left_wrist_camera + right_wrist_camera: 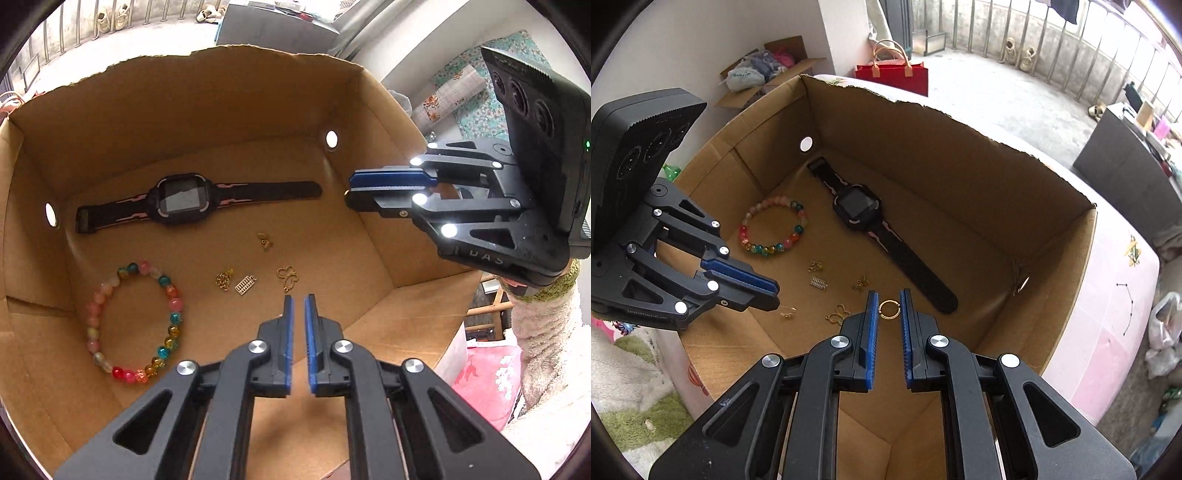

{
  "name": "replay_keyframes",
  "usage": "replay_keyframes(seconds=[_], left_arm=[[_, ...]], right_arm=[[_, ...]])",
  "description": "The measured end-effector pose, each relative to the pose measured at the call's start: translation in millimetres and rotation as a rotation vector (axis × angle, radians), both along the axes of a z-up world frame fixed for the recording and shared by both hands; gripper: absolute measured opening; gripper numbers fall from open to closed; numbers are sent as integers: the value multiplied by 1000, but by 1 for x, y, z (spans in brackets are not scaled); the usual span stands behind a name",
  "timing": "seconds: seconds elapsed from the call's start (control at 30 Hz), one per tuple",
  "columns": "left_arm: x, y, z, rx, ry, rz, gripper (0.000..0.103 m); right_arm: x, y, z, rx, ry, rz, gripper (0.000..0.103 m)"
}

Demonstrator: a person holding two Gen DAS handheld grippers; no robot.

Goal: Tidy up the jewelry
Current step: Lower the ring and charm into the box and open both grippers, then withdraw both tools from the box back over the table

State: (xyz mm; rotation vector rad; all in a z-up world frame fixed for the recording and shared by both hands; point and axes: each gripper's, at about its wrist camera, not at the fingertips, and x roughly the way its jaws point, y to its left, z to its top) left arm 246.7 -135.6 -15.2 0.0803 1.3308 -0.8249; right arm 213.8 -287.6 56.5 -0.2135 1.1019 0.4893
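Observation:
A cardboard box (pixel 240 110) holds a black and pink watch (pixel 184 201), a coloured bead bracelet (pixel 135 321) and several small gold charms, among them a butterfly charm (pixel 287 277). My left gripper (pixel 299 299) hovers just in front of the butterfly charm, its jaws slightly apart and empty. In the right wrist view my right gripper (pixel 889 295) is open with a gold ring (pixel 889 309) lying on the box floor between its fingertips. The watch (pixel 864 218), the bracelet (pixel 774 230) and the box (pixel 960 173) show there too. The right gripper (pixel 351 188) looks closed in the left view.
The box sits on a pink surface (pixel 1108 325). A red bag (pixel 892 75) and another cardboard box with clothes (pixel 764 74) stand beyond it on the floor. A fuzzy sleeve (pixel 535 350) lies to the right of the box.

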Motion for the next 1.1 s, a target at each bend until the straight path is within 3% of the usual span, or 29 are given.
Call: replay_keyframes(seconds=[0.13,0.43,0.57,0.67,0.93,1.1], left_arm=[[1,6,-3,-9,18,12,19],[-6,24,14,7,-99,43,21],[-7,36,22,-12,-134,71,30],[-10,46,27,-27,-152,96,39],[-20,65,43,-64,-191,148,49],[-34,78,56,-80,-275,161,57]], right_arm=[[4,1,-1,-5,2,-3,10],[4,-5,10,66,-8,-27,10],[5,-5,13,82,-3,-32,11],[7,-6,14,93,-3,-42,31],[2,-5,27,141,-15,-64,44],[-18,-6,49,164,-101,-77,59]])
